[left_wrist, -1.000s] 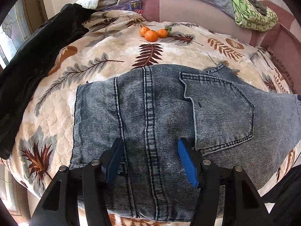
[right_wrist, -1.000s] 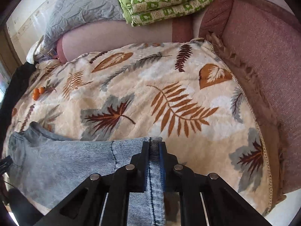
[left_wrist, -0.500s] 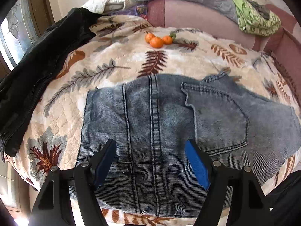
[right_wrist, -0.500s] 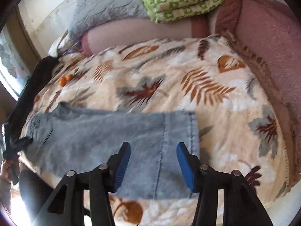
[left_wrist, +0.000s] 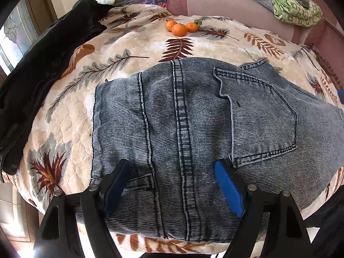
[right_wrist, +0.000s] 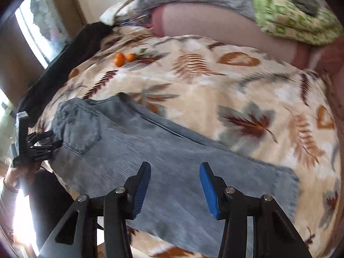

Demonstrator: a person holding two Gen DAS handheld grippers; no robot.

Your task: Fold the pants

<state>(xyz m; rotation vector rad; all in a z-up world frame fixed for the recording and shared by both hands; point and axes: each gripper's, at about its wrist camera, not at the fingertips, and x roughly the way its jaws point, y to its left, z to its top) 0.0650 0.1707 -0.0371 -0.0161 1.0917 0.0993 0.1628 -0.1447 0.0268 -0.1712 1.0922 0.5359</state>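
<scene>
The left wrist view looks down close over the top end of the jeans (left_wrist: pixel 193 129), facing the oranges (left_wrist: pixel 180 28) behind them. The right wrist view sits above the leg end of the jeans (right_wrist: pixel 172 161). Both views show the jeans and oranges (right_wrist: pixel 123 58).

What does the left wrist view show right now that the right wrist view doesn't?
Only left wrist: the waist end of the jeans close up, with the centre seam, under the open left gripper.
Only right wrist: the leg's hem end, under the open right gripper.
Both: back pocket, oranges, black jacket, green blanket.
</scene>
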